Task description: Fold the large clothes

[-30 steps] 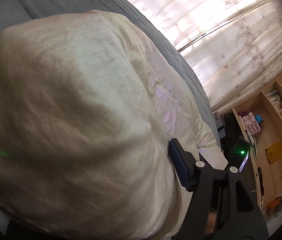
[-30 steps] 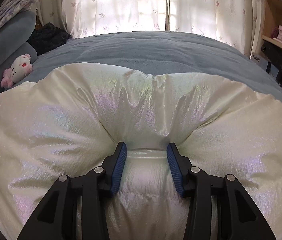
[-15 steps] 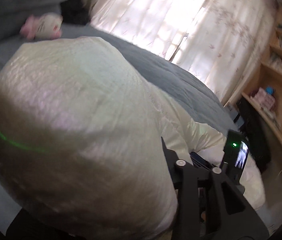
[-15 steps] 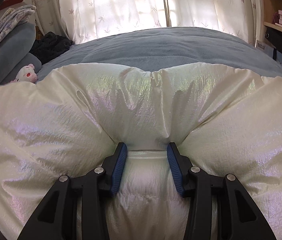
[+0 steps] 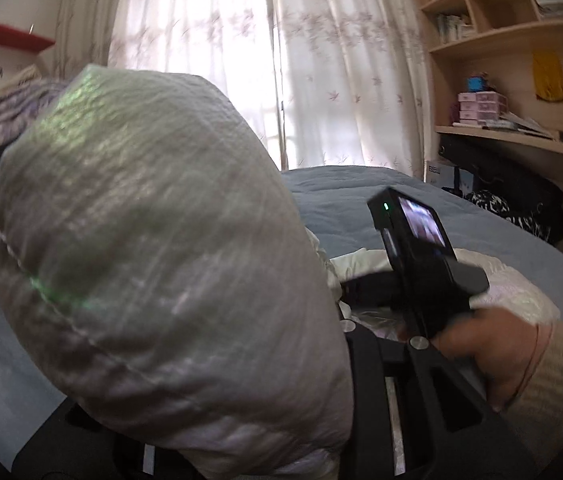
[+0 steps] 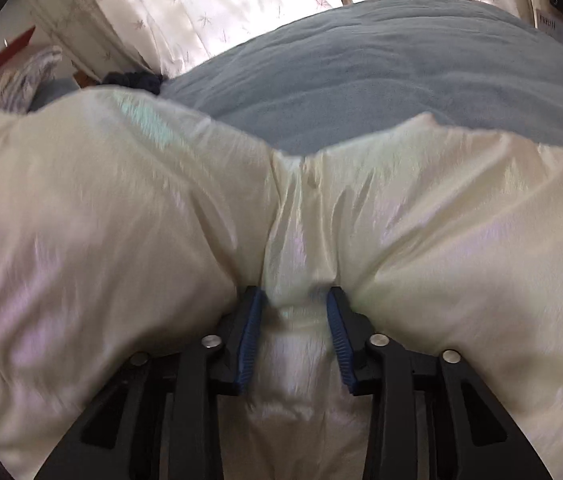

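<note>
A cream, shiny padded jacket [image 6: 421, 232] lies across the grey-blue bed [image 6: 361, 80]. My right gripper [image 6: 295, 312] is shut on a pinched fold of the jacket, which bulges on both sides of the blue pads [image 6: 251, 328]. In the left wrist view a puffy part of the jacket [image 5: 153, 264] is lifted and covers the left gripper's fingers; only the right arm of the gripper frame [image 5: 365, 380] shows. The right gripper's body and camera [image 5: 417, 248] and the hand holding it [image 5: 493, 344] appear at right there.
White patterned curtains [image 5: 281, 60] hang behind the bed. Wooden shelves [image 5: 501, 40] with books and boxes stand at right, with dark items [image 5: 509, 204] beside the bed. Folded striped bedding [image 5: 5, 116] lies at left.
The left gripper has lifted and swung its part of the jacket up, now facing the window. The right gripper has tilted and pulled its fold; the jacket shifted toward me.
</note>
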Motion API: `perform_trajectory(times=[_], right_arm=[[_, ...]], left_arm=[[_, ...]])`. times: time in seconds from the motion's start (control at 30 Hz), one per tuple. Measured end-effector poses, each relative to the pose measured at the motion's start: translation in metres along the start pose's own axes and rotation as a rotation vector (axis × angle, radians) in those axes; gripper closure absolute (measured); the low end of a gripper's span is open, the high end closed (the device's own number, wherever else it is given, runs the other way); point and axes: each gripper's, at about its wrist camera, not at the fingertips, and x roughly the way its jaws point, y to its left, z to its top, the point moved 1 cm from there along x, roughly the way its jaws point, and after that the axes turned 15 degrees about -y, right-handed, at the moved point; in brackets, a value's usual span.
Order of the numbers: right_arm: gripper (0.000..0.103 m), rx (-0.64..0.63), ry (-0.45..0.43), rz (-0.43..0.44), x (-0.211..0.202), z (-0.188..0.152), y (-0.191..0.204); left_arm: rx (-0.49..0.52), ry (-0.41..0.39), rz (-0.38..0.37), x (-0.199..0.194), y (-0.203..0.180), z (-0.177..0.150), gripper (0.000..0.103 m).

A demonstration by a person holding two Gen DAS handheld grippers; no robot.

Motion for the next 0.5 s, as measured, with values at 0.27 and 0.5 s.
perform_trajectory(times=[0.27, 0.5], right_arm=[[0.085, 0.077, 0.054, 0.008, 0.066, 0.039, -0.018], [0.088, 0.057, 0.133, 0.0, 0.109, 0.044, -0.025]], left_arm=[[0.119, -0.039, -0.064, -0.024, -0.063, 0.01, 0.081], [0.121, -0.004, -0.065, -0.014, -0.088, 0.01, 0.081]])
